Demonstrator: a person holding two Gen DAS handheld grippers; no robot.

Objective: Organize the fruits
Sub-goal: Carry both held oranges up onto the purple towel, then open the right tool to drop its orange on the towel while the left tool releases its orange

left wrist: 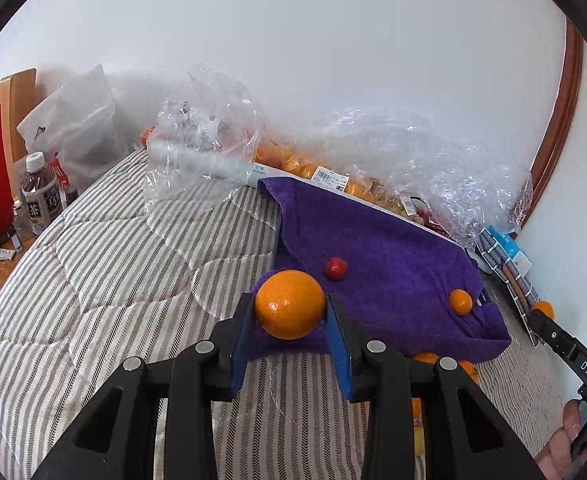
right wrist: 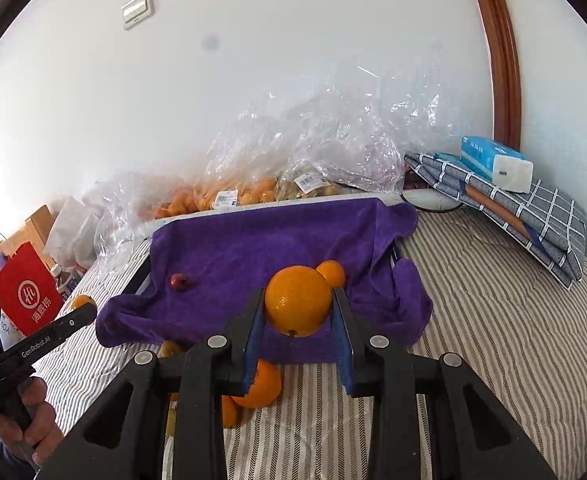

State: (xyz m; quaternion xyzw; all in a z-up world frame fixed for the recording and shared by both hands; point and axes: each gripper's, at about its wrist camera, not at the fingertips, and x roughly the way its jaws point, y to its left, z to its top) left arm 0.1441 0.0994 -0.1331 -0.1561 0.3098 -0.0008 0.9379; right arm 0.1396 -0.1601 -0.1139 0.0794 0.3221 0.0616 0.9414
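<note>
Black arms with blue pads fill the bottom of both wrist views. Between those pads the left hand-held gripper (left wrist: 290, 312) pinches an orange (left wrist: 290, 304), held just above the near edge of a purple towel (left wrist: 393, 256) draped over a box on the bed (left wrist: 105, 280). The right hand-held gripper (right wrist: 298, 308) likewise clamps a second orange (right wrist: 298, 300), stem end down, over the towel's front edge (right wrist: 253, 248).

On the towel lie a small red fruit (left wrist: 335, 268), near the left gripper's orange, and a small orange (left wrist: 460, 301) further right, near the towel's bunched corner. From the right wrist view the small orange (right wrist: 331, 274) sits just behind the gripped one, and the red fruit (right wrist: 178, 281) lies well to its left. More oranges (right wrist: 263, 386) rest on the striped bedcover below the towel's front edge.

Behind the towel, against the wall, clear plastic bags (right wrist: 253, 184) hold more orange fruit. A folded checked cloth (right wrist: 533, 216) with a tissue pack (right wrist: 495, 164) on it lies at the right. A red paper bag (right wrist: 25, 300) stands beside the bed at the left.
</note>
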